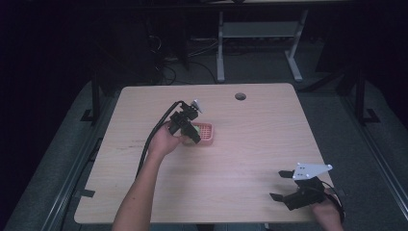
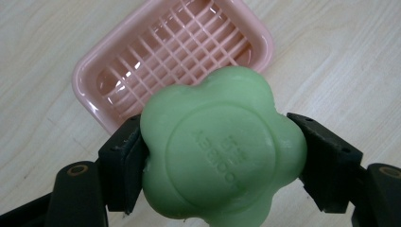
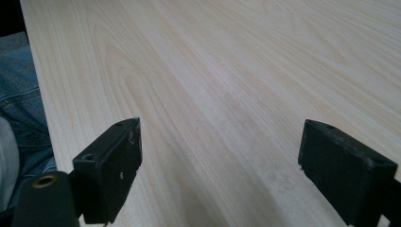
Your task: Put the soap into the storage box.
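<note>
Green soap (image 2: pixel 222 151) hides pink soap dish (image 2: pixel 142 61) near corner.

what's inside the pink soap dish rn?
The pink soap dish shows a bare grid floor where visible. The green soap, clamped in the left claw, hangs over its near corner, hiding that part.

High view: fixed above near table (image 1: pixel 250 159) edge, facing forward and down, far off. Left gripper view: close, looking steeply down past soap (image 2: pixel 222 151) onto pink dish (image 2: pixel 118 71) just beyond jaws; dish (image 1: pixel 206 134) shared with high view. Right gripper view: low, close, raking across bare tabletop (image 3: pixel 227 71).
</note>
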`<state>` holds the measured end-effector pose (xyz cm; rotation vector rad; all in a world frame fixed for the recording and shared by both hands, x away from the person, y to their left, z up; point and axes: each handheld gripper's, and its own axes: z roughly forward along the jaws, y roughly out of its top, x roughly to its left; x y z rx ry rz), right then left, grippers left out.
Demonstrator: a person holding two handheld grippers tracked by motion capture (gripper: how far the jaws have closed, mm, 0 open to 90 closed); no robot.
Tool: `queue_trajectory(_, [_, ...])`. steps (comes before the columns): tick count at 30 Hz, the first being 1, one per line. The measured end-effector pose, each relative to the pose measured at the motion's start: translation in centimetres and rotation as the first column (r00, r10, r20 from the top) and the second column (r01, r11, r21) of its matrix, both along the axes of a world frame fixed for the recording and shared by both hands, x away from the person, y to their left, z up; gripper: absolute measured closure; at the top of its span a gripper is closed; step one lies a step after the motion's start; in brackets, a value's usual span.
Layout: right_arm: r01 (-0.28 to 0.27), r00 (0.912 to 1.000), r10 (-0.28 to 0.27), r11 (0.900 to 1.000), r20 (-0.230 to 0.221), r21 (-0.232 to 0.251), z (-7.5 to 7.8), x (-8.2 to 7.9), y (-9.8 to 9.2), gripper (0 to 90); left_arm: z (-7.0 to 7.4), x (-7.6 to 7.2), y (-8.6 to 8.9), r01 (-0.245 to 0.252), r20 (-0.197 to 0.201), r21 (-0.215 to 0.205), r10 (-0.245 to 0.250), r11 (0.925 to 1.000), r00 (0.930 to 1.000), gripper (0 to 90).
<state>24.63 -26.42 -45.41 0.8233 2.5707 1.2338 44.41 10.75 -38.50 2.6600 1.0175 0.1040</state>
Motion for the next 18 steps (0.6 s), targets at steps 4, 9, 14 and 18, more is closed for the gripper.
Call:
queue_trajectory(4, [0.001, 1.0000, -0.001, 1.000, -0.003, 0.003, 0.0, 0.0, 0.0, 13.8, 0.2, 0.4, -0.3, 0.002, -0.002, 0.005, -0.002, 1.0000, 1.0000, 26.5])
queue_trajectory(9, [0.004, 1.0000, -0.004, 1.000, 0.003, 0.006, 0.1, 0.0, -0.2, 13.8, 0.5, 0.9, -0.5, 0.003, -0.001, 0.010, -0.003, 0.9999, 1.0000, 26.5])
queue_trajectory(14, [0.009, 1.0000, -0.009, 1.000, -0.001, 0.005, 0.1, 0.0, -0.1, 13.8, 0.6, 1.2, -0.9, 0.005, 0.001, 0.015, -0.005, 0.9999, 1.0000, 26.5])
queue_trajectory(18, [0.003, 1.0000, -0.003, 1.000, -0.002, -0.001, 0.0, 0.1, 0.0, 13.7, 0.8, 1.7, -1.1, 0.001, 0.010, 0.014, -0.001, 0.9999, 0.9999, 26.5])
